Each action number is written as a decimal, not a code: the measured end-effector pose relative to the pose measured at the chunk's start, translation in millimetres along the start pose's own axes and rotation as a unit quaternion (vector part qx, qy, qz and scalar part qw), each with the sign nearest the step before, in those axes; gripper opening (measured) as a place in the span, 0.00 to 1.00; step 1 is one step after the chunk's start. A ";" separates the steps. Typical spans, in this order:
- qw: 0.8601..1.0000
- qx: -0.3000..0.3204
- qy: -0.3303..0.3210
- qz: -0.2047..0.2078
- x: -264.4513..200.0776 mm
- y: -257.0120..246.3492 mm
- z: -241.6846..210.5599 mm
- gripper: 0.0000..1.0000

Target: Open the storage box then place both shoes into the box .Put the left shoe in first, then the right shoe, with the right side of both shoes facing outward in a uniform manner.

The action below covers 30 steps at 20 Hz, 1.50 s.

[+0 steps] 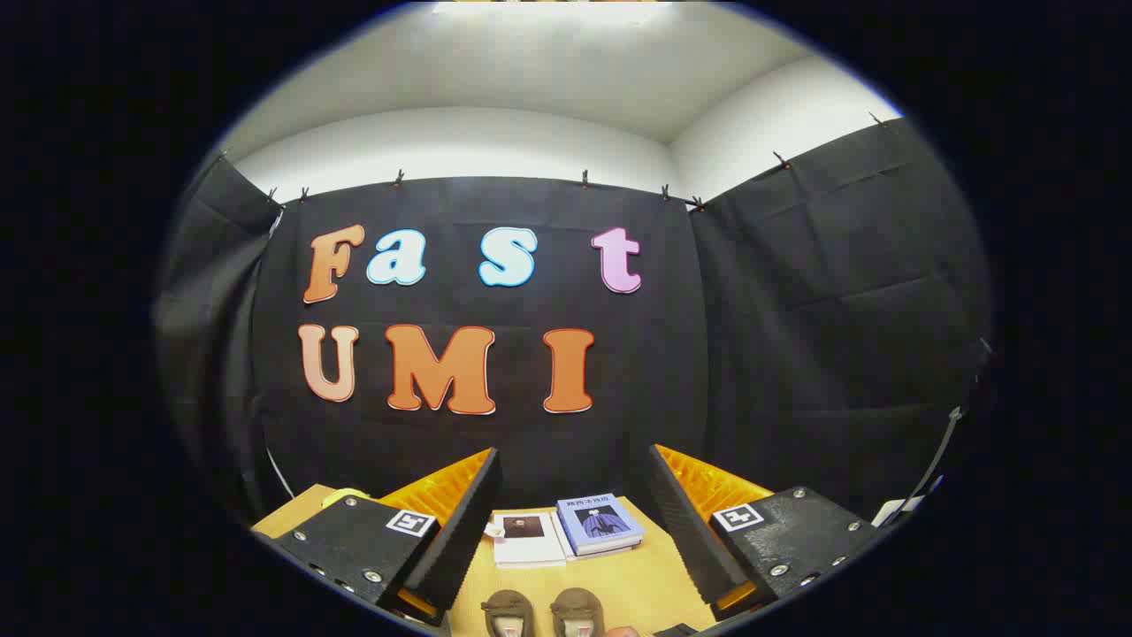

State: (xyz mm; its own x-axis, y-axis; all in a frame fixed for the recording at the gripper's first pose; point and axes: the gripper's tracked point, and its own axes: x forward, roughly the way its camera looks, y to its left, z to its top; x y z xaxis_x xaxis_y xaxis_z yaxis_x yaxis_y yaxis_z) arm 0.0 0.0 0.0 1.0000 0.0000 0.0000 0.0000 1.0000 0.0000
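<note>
Holding the gripper (575, 531) high w/ fingers spread wide & nothing between them, you're looking over the table (637, 588) toward the booth wall. Taking the two books (570, 531) as landmark: both shoes (544, 612) are sitting side by side on the near side of them, toes pointing at the books, approx. between your fingers but below them; I'm not seeing the storage box here. Shoes are looking soft & light, prob. floppy at the upper, so you're likely best pinching the stiffer heel collar or sidewall.
</note>
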 end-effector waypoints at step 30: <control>0.996 0.019 0.062 0.054 5.5 37.6 -53.3 0.98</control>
State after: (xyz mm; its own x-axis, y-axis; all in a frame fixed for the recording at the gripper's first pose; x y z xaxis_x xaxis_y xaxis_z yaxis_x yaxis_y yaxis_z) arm 5.5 37.6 -53.3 0.9865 0.1094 -0.1217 -0.1048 0.9935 0.0442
